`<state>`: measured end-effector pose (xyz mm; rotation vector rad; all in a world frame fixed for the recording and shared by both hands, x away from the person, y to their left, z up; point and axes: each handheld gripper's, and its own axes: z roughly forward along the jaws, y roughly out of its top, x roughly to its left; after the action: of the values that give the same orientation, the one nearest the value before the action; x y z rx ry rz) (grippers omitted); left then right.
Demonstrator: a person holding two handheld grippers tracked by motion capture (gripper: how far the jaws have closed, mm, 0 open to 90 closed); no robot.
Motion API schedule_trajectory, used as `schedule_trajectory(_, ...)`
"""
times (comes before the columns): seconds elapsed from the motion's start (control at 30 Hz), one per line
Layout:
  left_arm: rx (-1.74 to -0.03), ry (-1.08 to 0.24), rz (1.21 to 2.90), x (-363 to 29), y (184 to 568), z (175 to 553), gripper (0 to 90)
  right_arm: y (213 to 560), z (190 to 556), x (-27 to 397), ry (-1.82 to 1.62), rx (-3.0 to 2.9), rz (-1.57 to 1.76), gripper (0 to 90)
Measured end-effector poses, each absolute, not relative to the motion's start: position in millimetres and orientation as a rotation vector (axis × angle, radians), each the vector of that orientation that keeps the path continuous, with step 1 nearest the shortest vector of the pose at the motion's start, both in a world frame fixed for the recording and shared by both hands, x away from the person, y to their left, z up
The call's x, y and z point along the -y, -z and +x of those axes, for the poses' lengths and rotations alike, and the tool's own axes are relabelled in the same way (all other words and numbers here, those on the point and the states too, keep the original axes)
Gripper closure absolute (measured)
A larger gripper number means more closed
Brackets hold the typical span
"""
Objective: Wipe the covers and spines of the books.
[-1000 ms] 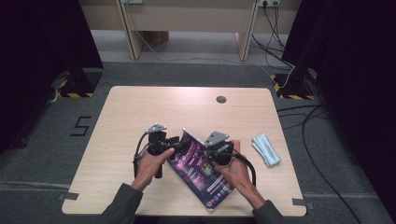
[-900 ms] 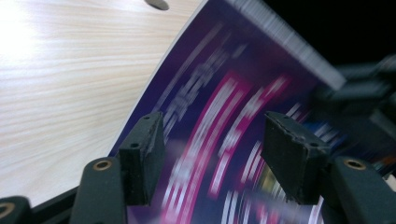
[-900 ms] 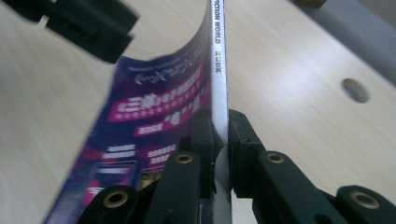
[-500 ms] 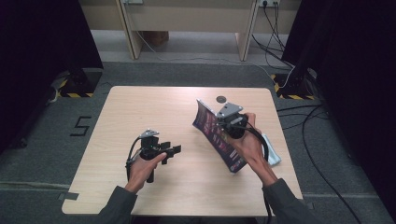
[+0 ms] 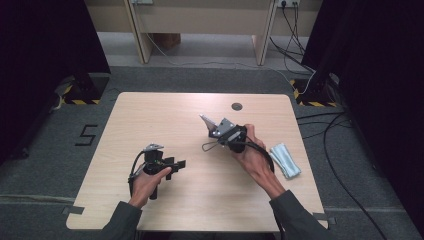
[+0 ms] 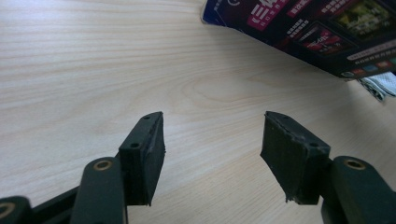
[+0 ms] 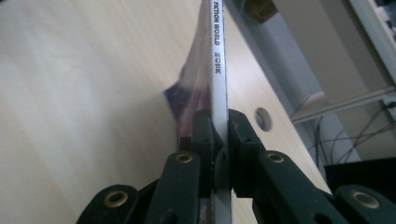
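A glossy magazine (image 7: 218, 56) with a dark purple cover is held off the table, and I look along its white spine. My right gripper (image 7: 219, 126) is shut on that spine. From above, the right gripper (image 5: 217, 131) hangs over the table's middle right, and the magazine (image 5: 205, 120) shows edge-on as a pale sliver. My left gripper (image 5: 180, 163) rests low at the front left and points right, jaws apart. In the left gripper view nothing lies between its open jaws (image 6: 212, 140), and the magazine cover (image 6: 317, 32) hangs farther off at the top right.
A white and teal packet (image 5: 285, 160) lies near the table's right edge, beside the right forearm, and the packet (image 6: 380, 86) shows below the magazine too. A round cable hole (image 5: 237, 106) sits near the far edge. Dark curtains and cables ring the wooden table (image 5: 150, 120).
Both grippers were at the magazine lying flat at the front. The right gripper has since lifted it, stood it on edge and turned it edge-on. The left gripper drew back left and lower.
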<state>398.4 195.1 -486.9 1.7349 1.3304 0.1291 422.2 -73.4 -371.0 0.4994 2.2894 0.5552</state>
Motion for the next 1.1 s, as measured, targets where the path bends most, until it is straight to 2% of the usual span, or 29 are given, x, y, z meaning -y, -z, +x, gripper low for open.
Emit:
schedule_trajectory(0.27,-1.342,-0.138,1.716,-202.9,485.7,396.9,38.6,384.9,408.5,62.0,-0.611,-2.393,0.497,83.4)
schedule_trajectory(0.6,-1.36,-0.141,1.732,-207.8,492.7,396.6,38.2,430.5,404.3,52.2,-0.699,-2.587,0.624,83.3)
schedule_trajectory(0.7,-1.358,-0.187,1.766,-210.4,494.3,394.5,37.4,437.1,403.8,47.7,-0.698,-2.602,0.619,83.2)
schedule_trajectory(0.9,-1.365,-0.193,1.779,-215.3,500.4,392.2,36.0,441.7,403.2,43.9,-0.708,-2.608,0.641,82.9)
schedule_trajectory(1.1,-1.376,-0.226,1.814,-216.8,505.3,390.7,34.9,451.6,403.8,43.3,-0.761,-2.653,0.704,78.4)
